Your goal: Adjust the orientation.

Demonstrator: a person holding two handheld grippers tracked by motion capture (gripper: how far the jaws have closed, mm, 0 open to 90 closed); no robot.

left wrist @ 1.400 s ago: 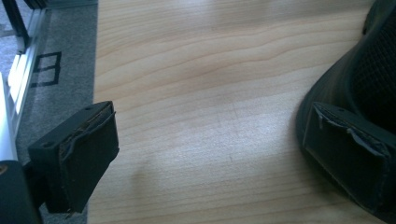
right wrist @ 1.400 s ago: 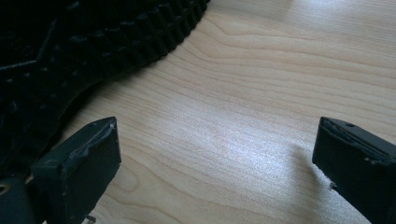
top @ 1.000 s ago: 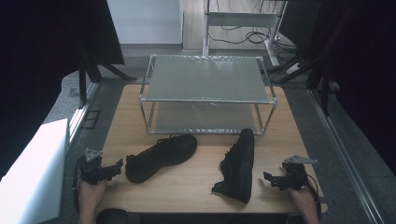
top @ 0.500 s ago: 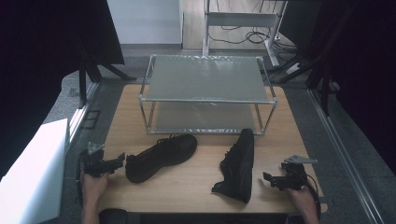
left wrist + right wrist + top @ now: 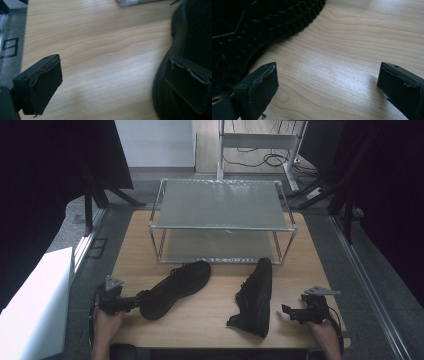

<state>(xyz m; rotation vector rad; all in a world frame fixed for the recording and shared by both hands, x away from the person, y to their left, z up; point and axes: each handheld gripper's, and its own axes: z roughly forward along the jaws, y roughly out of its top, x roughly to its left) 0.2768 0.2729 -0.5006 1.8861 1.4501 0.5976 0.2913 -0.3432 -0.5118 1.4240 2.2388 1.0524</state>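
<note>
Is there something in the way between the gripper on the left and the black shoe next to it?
Nothing visible. The left hand-held gripper is open right at the heel end of the left shoe, with bare wooden table between its jaws. One jaw is already beside the shoe's side.

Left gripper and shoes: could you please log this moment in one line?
left gripper: open, at left shoe | right gripper: open, beside right shoe | rack: empty

The high view looks down from above the near edge of the table (image 5: pixel 215 317). The 2 gripper views sit low and close to the wood, each sharing 1 black shoe with the high view: the left shoe (image 5: pixel 190 37) beside its right finger, the right shoe (image 5: pixel 249 25) beyond its left finger.
</note>
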